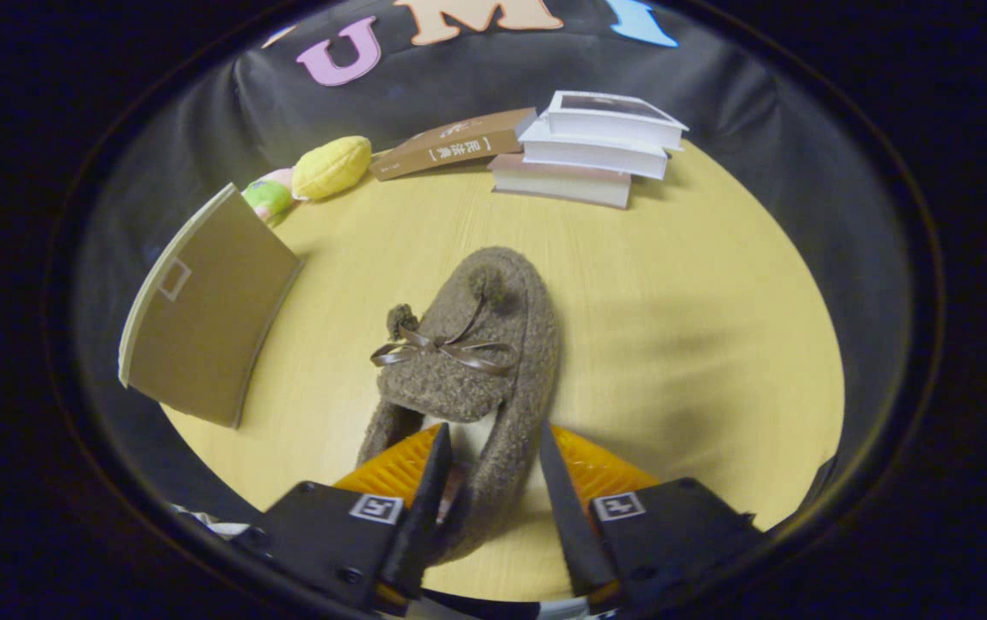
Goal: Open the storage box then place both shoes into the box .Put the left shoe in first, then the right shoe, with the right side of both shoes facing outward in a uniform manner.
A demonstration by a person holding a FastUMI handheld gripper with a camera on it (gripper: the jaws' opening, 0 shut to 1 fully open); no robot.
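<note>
Item: slipper (468, 362), one, brown fleece with a ribbon bow and two small pompoms on the upper. Lies on the yellow bench (674, 344), toe pointing away, heel end towards the gripper (489, 469).

Gripper: fingers spread, one on each side of the slipper's heel; the heel wall on the far side of the opening sits between them. Whether either finger touches the fleece cannot be told; they do not look pressed in.

Handling, judged: light, soft, easily squashed. The fleece should give good friction and little slip. The upper and side walls will likely fold under pressure, so the toe may droop when lifted by the heel. Best hold: the heel rim or side wall near the opening, pinched through to the sole edge, where the stiffest material probably lies. Not fragile.

Box: a brown cardboard panel (205, 310) stands off to the side of the slipper, well apart; probably the storage box or its lid.

Other: stack of books (597, 146), leaning brown book (455, 142), plush toy (317, 172), all beyond the slipper.
</note>
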